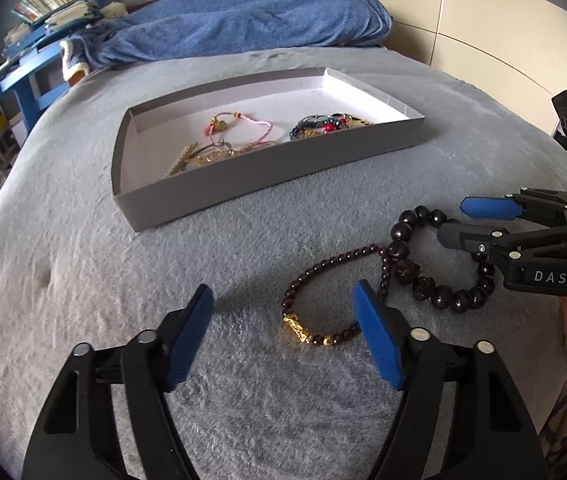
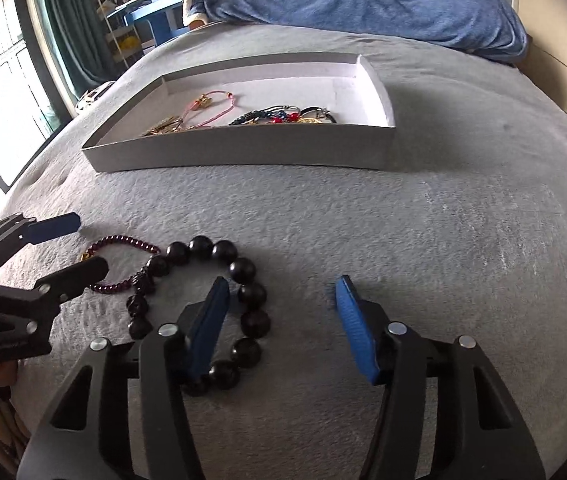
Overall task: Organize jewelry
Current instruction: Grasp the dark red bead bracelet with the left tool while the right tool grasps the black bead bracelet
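While both tools hover low over the grey blanket (image 1: 83, 264), nothing is gripped yet.

Left gripper (image 1: 283, 320): jaws spread wide, nothing held; the right pad is seen over the garnet bracelet (image 1: 323, 276), which lies flat on the blanket, its gold charm (image 1: 297, 326) nearest the tool.

Right gripper (image 2: 281, 320): jaws wide apart, nothing held; the left pad is set inside the loop of the black bead bracelet (image 2: 243, 300), the other pad outside it on bare blanket.

Contact: the two bracelets are seen touching where their loops meet.

Risk: if either is lifted, the other may be dragged or snagged; round beads may roll out of a shallow pinch.

Grey box (image 1: 243, 184): well beyond, open, other jewelry (image 1: 323, 126) already laid inside.

Far: blue bedding (image 1: 243, 20) is noted behind.
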Demonstrator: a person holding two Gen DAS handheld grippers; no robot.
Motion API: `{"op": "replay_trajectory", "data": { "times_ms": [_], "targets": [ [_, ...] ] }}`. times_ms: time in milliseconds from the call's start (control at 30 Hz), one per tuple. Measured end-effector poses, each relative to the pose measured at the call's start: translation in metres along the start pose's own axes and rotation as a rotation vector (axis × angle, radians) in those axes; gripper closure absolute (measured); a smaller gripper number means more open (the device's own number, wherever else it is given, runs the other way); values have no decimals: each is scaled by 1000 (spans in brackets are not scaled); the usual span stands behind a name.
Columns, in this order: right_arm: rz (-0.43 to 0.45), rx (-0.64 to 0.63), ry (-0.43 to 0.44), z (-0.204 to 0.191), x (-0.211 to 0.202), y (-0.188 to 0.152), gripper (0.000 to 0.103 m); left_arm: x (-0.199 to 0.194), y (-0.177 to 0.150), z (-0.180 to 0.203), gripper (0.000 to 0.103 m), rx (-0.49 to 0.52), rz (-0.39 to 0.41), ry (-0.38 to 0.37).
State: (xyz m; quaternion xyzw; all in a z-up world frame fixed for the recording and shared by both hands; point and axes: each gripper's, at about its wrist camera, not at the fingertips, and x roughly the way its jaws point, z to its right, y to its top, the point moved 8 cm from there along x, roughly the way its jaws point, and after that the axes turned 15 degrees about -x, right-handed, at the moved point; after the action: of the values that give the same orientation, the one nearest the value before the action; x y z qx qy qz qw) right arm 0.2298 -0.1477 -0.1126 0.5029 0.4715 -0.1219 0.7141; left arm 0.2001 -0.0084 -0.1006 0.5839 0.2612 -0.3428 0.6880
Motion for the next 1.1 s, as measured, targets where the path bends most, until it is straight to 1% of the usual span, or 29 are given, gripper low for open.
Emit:
{"op": "replay_trajectory", "data": {
  "times_ms": [33,100,167,233,433,767,900,967,1000,1067,1100],
  "targets": [
    [-1,-5,1,-1,0,0,53,1,-1,0,37,0,-6,0],
    [-2,-17,8,-4,1,0,60,3,-2,-1,41,-3,-18,2],
    [-6,-38,6,-7,1,0,64,5,-3,-2,45,-6,-26,2],
    [-10,-54,7,-11,2,0,65,6,-5,-2,48,-5,-35,5],
    [-21,-85,-15,-15,3,0,65,10,-7,-1,49,9,-53,23],
    [-22,-96,-36,-16,5,1,65,11,-7,-1,44,19,-50,52],
    [-18,-109,-47,-18,5,1,70,10,-8,1,45,42,-39,73],
    [-13,-119,-47,-20,5,2,74,10,-8,2,48,50,-36,74],
    [-11,-122,-47,-21,6,3,78,9,-8,3,51,56,-35,70],
    [-6,-135,-48,-23,6,4,82,8,-9,6,59,72,-32,64],
    [-5,-137,-48,-24,6,4,85,8,-9,8,66,79,-30,62]
  ]
}}
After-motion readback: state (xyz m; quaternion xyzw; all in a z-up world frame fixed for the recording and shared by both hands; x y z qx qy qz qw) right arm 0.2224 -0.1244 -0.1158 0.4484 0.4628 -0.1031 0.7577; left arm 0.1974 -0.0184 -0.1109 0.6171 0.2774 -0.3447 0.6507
